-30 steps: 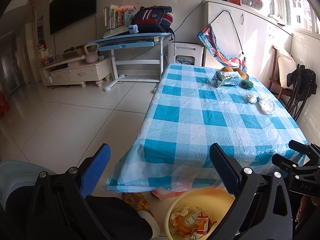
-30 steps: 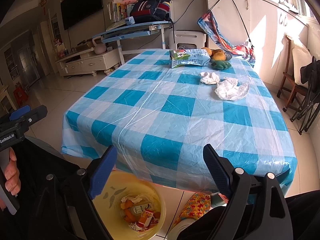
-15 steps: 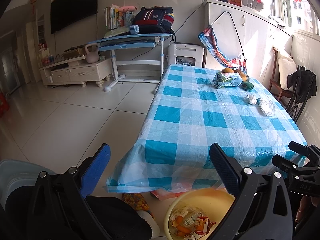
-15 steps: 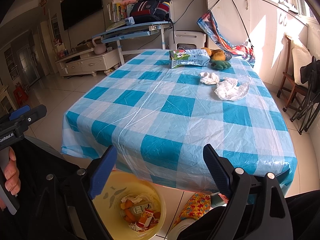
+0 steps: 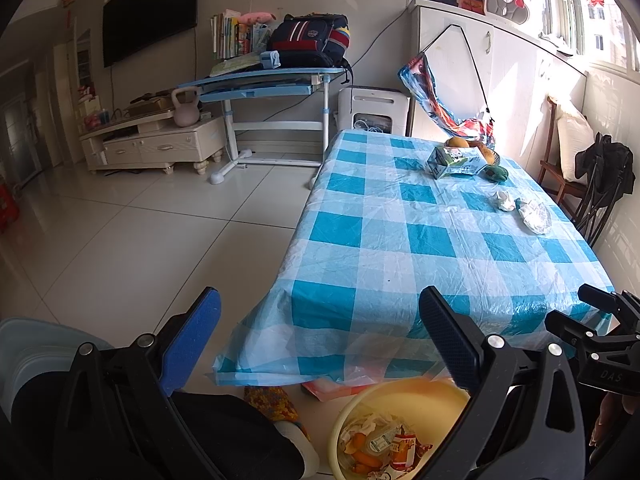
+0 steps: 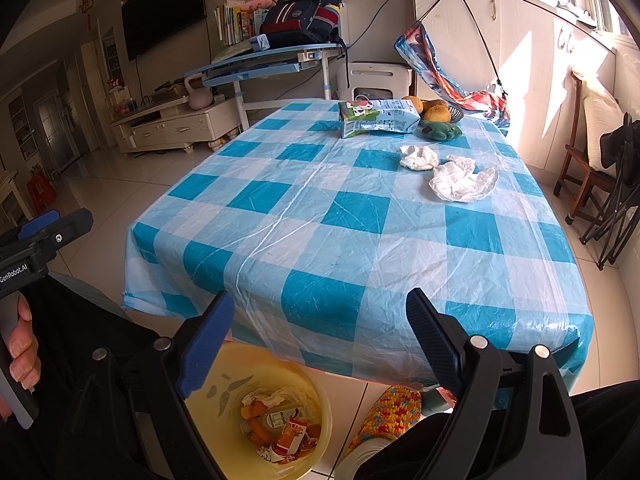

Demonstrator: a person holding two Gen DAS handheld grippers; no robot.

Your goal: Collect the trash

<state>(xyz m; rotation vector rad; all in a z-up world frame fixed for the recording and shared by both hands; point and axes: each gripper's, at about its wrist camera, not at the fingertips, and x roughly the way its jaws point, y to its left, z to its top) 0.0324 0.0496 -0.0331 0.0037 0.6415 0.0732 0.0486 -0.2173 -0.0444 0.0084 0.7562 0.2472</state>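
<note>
Part done: wrappers binned in yellow bucket (image 6: 256,412) below spread, empty right gripper (image 6: 320,344); two crumpled tissues (image 6: 460,178) far ahead on table (image 6: 320,216), uncollected; left gripper (image 5: 320,340) likewise spread, empty.

Home living room: wall TV (image 5: 150,8) at 10 o'clock over low cabinet (image 5: 156,146); study desk (image 5: 264,80) piled with books, backpack (image 5: 310,40) at 12; dining table, checked plastic cloth (image 6: 360,216) centre; laundry by window at 1.
</note>
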